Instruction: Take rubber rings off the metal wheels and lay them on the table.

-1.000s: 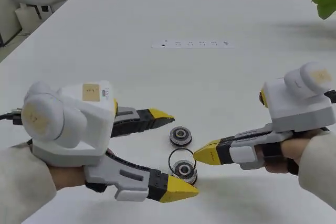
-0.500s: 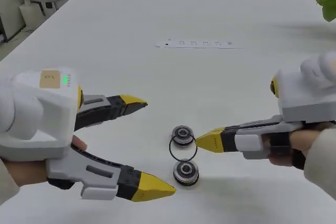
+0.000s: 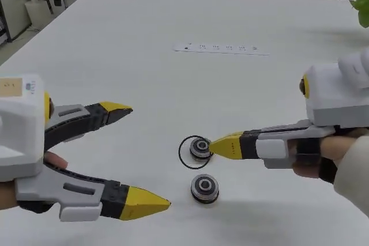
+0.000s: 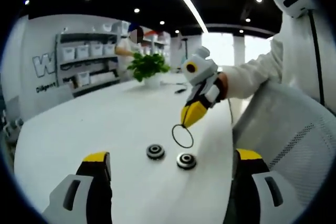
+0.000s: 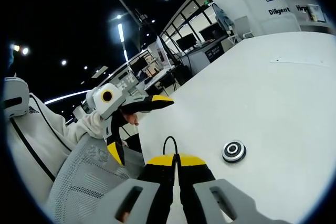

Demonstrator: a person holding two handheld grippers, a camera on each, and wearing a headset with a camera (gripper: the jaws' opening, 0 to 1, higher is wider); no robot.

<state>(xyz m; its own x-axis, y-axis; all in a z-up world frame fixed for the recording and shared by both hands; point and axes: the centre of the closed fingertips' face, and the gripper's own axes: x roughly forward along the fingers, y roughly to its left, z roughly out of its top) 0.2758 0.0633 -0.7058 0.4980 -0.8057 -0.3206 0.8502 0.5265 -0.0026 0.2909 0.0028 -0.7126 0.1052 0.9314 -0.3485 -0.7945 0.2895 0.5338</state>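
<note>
Right gripper [image 3: 222, 145] is pinched shut on a thin black rubber ring [image 3: 180, 154], dangling it just off the white bench [image 3: 173, 84] by the two small round metal wheels [image 3: 204, 187]. The ring looks light and floppy, probably grippy, so pinching anywhere on the loop should work. Left gripper [image 3: 141, 156] is spread wide, holding nothing.

The white table [image 3: 144, 33] bears a near wheel [image 3: 204, 188], a far wheel [image 3: 199, 147] and a power strip [image 3: 222, 48].
</note>
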